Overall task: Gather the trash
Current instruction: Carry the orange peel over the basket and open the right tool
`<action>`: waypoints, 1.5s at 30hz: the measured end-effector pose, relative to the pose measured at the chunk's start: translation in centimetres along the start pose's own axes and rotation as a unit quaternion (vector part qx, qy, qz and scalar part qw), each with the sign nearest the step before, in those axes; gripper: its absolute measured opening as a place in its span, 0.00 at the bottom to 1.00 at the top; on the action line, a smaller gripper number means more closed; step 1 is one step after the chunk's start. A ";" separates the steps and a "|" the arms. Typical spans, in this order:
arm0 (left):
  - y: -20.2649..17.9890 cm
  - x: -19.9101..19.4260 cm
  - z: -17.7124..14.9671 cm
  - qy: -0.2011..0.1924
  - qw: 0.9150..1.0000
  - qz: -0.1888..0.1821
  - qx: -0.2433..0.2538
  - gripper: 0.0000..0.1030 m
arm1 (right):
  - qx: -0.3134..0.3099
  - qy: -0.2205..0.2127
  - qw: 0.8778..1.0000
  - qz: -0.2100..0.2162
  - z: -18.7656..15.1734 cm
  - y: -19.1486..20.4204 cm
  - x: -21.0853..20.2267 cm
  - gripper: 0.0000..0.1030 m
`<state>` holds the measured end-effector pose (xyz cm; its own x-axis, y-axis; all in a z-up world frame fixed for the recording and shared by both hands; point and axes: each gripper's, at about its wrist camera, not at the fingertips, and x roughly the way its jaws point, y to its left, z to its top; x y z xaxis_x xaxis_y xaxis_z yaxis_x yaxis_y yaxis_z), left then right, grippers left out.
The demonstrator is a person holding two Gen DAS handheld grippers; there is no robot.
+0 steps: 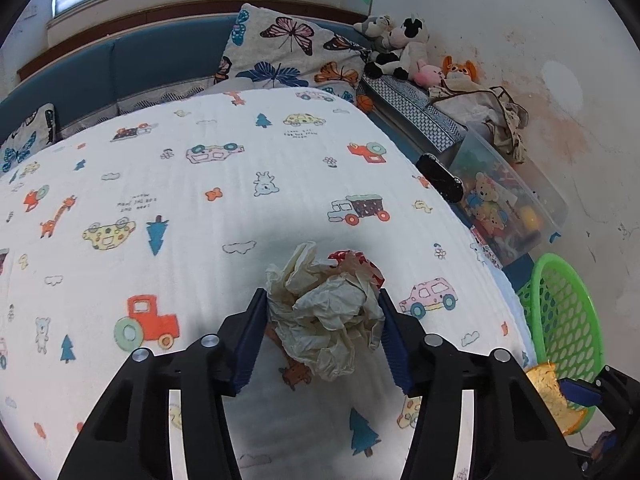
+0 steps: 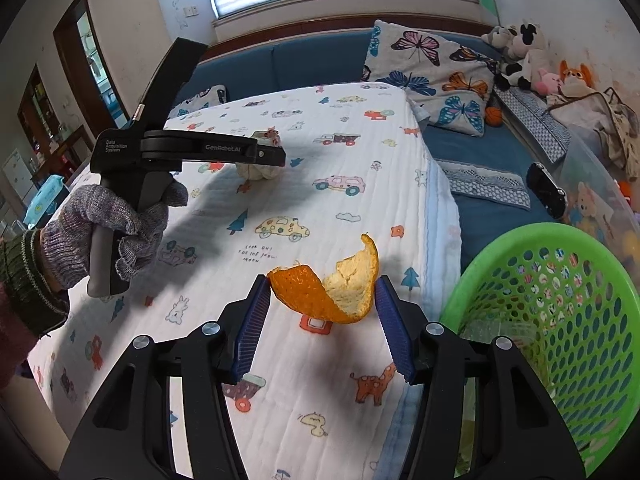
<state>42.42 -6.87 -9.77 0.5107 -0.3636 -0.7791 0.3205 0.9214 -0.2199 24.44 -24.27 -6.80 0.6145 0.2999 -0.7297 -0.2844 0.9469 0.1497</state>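
My left gripper (image 1: 323,300) is shut on a crumpled cream paper ball (image 1: 328,316) with a bit of red wrapper, held just above the patterned bedspread (image 1: 200,184). My right gripper (image 2: 322,288) is shut on a curled orange peel (image 2: 336,284) and holds it above the bed's right side, left of the green basket (image 2: 560,312). The left gripper with the paper ball (image 2: 258,170) also shows in the right wrist view. The peel (image 1: 554,396) and the green basket (image 1: 568,312) show at the right in the left wrist view.
A clear plastic toy bin (image 1: 504,200) and a black object (image 1: 440,180) lie right of the bed. Butterfly pillows (image 2: 432,76) and plush toys (image 2: 524,56) line the blue headboard side. The gloved hand (image 2: 116,232) holds the left tool.
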 end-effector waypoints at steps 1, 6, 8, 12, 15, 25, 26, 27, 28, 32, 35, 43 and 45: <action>0.0 -0.2 -0.1 -0.001 1.000 0.000 0.000 0.50 | 0.000 -0.001 1.000 0.000 -0.1 0.0 -0.2 0.53; -0.6 -1.6 -0.5 -0.010 1.000 0.005 0.009 0.49 | 0.001 -0.005 1.000 0.000 -0.5 0.2 -0.9 0.53; -0.8 -2.2 -0.8 -0.012 1.000 0.005 0.011 0.49 | 0.001 -0.007 1.000 0.001 -0.7 0.4 -1.4 0.53; -1.5 -3.5 -1.6 -0.016 1.000 0.003 0.017 0.49 | 0.000 -0.014 1.000 0.001 -0.9 0.7 -2.2 0.52; -2.2 -4.8 -2.1 -0.021 1.000 -0.001 0.020 0.49 | 0.001 -0.020 1.000 0.001 -1.0 0.8 -3.0 0.52; -5.2 -8.4 -4.1 -0.031 0.999 -0.015 0.037 0.49 | 0.019 -0.043 0.999 -0.019 -2.1 -1.0 -6.5 0.52; -5.6 -8.8 -4.3 -0.032 0.999 -0.018 0.040 0.49 | 0.020 -0.045 0.999 -0.024 -2.3 -1.3 -6.9 0.52; -6.0 -9.1 -4.5 -0.034 0.998 -0.021 0.041 0.49 | 0.021 -0.046 0.998 -0.027 -2.5 -1.5 -7.2 0.52; -6.3 -9.3 -4.6 -0.035 0.998 -0.022 0.042 0.49 | 0.022 -0.047 0.998 -0.033 -2.7 -1.9 -7.6 0.52; -8.1 -10.4 -5.1 -0.039 0.997 -0.033 0.051 0.49 | 0.030 -0.052 0.997 -0.052 -3.6 -3.4 -9.1 0.52; -9.7 -11.2 -5.6 -0.044 0.996 -0.043 0.061 0.49 | 0.040 -0.056 0.995 -0.068 -4.2 -4.8 -10.0 0.52; -13.9 -12.0 -6.4 -0.045 0.993 -0.069 0.087 0.49 | 0.080 -0.055 0.989 -0.113 -5.9 -9.5 -11.8 0.53; -14.9 -11.9 -6.6 -0.043 0.992 -0.074 0.095 0.49 | 0.087 -0.054 0.987 -0.121 -6.3 -10.4 -12.0 0.53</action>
<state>26.35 -15.36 -1.09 0.5101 -0.5113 -0.6916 0.5371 0.8174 -0.2082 15.39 -38.42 -3.80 0.7262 0.0643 -0.6845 0.0058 0.9950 0.0996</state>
